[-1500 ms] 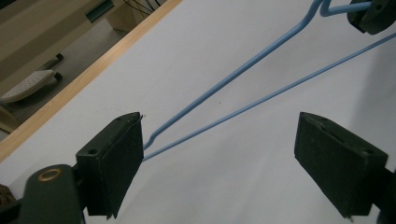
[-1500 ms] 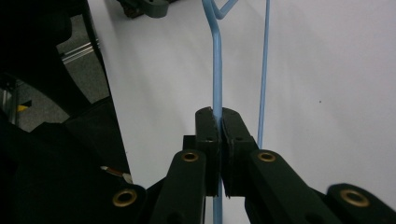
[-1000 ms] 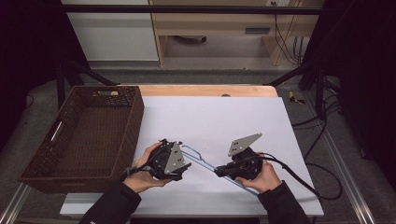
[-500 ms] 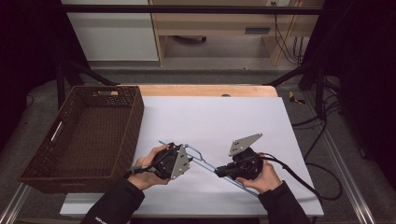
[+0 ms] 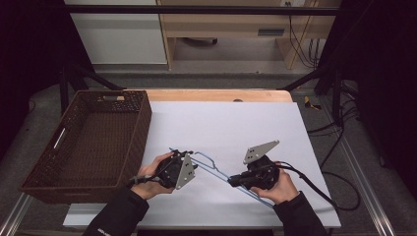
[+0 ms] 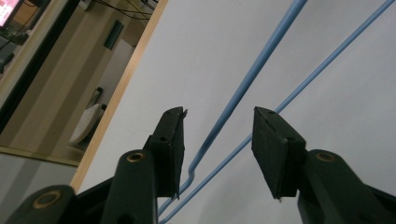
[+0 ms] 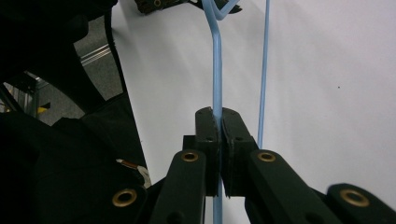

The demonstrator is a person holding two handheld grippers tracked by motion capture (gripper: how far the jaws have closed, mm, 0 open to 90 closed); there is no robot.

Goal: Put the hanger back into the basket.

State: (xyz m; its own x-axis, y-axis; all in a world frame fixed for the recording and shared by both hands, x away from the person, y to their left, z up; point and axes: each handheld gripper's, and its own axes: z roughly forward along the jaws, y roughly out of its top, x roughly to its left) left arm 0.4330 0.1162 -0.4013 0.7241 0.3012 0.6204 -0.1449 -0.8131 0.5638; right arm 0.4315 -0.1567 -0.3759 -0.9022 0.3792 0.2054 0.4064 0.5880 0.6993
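Black sleeves cover both forearms, the left sleeve point(image 5: 115, 218) carrying a small white mark. Each black gripper wears a grey three-cornered plate point(image 5: 260, 150), brass-coloured rivets point(image 7: 190, 156) and a trailing black cable point(image 5: 314, 187).

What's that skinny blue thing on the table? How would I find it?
Look at the white table, right of the brown basket. Between the two hands lies a thin blue wire hanger, the only blue thing there; the right gripper pinches one of its rods.

Setting: lab-type recording station; black frame bars point(image 5: 196, 9), loose floor cables point(image 5: 339, 128), white-covered surface point(image 5: 226, 123), dark surrounds, plain cabinet point(image 5: 118, 37) behind
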